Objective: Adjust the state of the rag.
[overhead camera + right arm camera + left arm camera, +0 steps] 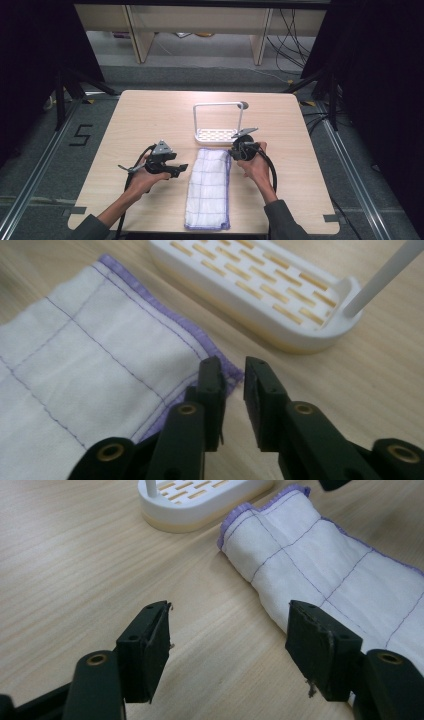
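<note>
Right hand-held gripper [233,390] sits at the far right corner of the folded cloth [208,187], jaws nearly closed with a narrow gap between them; the purple-hemmed corner lies just at or under the left jaw tip, and whether any fabric is actually pinched cannot be told from the right gripper view. Left hand-held gripper [227,647] is wide open and empty, jaws low over bare wood just beside the cloth's left edge, its right jaw over or against that edge. Cloth lies lengthwise down the middle of the bench [130,125], white with thin purple grid lines, its far end just short of the white slatted rack [218,134] with the tall wire loop. Step in hand looks like taking the two far corners to lift or unfold the cloth. To do it well: right jaws should straddle the hem itself, with all folded layers between the pads, before closing fully; a grip on the top layer alone would let the fold open unevenly. Left gripper needs to slide toward the far left corner and close at matching depth. Lift both together, level, clear of the rack's base so the hem does not snag.
</note>
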A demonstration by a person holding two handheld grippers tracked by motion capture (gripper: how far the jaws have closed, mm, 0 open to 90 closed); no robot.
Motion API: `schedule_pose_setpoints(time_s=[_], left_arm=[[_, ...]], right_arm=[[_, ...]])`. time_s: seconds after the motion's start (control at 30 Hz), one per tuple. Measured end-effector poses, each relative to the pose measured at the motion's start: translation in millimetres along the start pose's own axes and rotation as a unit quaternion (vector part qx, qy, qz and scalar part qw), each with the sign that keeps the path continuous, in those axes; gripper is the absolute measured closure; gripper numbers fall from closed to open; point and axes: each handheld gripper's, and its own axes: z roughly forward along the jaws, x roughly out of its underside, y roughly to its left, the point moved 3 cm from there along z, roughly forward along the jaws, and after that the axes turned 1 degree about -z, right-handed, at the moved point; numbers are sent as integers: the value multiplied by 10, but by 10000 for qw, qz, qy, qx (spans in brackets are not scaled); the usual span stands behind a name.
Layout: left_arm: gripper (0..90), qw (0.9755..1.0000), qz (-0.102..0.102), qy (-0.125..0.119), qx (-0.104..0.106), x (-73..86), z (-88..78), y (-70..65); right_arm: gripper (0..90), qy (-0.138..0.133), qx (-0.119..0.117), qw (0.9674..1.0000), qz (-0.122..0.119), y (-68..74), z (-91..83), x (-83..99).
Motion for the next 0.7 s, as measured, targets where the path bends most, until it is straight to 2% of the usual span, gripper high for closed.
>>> schedule_pose_setpoints(time_s=[0.07, 0.1, 0.2, 0.27, 0.33, 0.43, 0.53, 0.57, 0.63, 0.67, 0.7], left_arm=[[337, 10000, 21, 30, 21, 3, -2, 11], [337, 10000, 12, 38, 12, 6, 0, 13], [335, 10000, 6, 67, 16, 11, 6, 11], [335, 10000, 7, 21, 41, 7, 6, 5], [336, 10000, 30, 55, 64, -1, -11, 9], [337, 10000, -29, 20, 42, 5, 0, 13], [335, 10000, -29, 43, 52, 12, 0, 24], [335, 10000, -11, 52, 51, 10, -9, 31], [335, 9999, -109, -28, 40, 1, -12, 31], [334, 9999, -120, -37, 27, -1, -15, 36], [333, 9999, -150, -64, 26, -4, -12, 38]], right_arm=[[740, 24, -90, 10000, -8, 9, 52, 2], [724, -1, -122, 9998, 132, 33, 71, -7], [718, 42, -61, 9999, 145, 41, 158, -26], [856, 23, -230, 9996, 181, 46, 207, -31], [890, 11, -189, 9998, 65, 56, 217, -37], [897, -47, -175, 9998, -45, 72, 154, -65], [898, -175, -254, 9995, -32, 61, 44, -96], [898, -195, -247, 9995, 38, 64, -2, -107], [899, -228, -230, 9995, -49, 46, -90, -107], [898, -329, -177, 9993, -62, 35, -114, -102], [899, -216, -184, 9996, -42, 23, -152, -93]])
